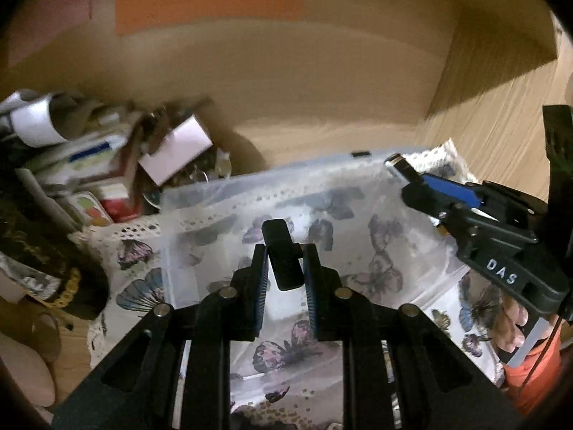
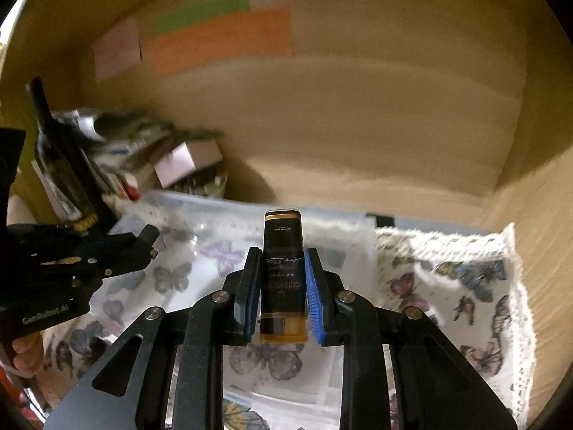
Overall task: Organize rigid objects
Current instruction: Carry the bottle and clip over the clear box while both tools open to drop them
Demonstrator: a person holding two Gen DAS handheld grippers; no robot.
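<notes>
The left tongs (image 1: 284, 276) pointed forward and downward, their two arms angled in from the bottom of the left wrist view. They were closed on a small black block (image 1: 283, 256), which stood upright between the pads with its top poking out beyond the tips. Below and ahead of them lay a clear plastic bin (image 1: 222, 193) over a butterfly-print cloth (image 1: 136, 251) on the surface. To their left and further out sat a blurred pile of boxes (image 1: 107, 165).

The right tongs (image 2: 281, 286) tilted downward too, clamped on a black and gold tube (image 2: 283, 279). The tube ran lengthwise between the blue pads, its gold end nearest the camera and its far end jutting past the tips, over the bin's far rim. In the left wrist view these tongs entered from the right, with fingers (image 1: 514, 326) wrapped on the handle beneath. In the right wrist view the left tongs sat off to the left, a dark wine bottle (image 2: 61, 165) rising behind them.
</notes>
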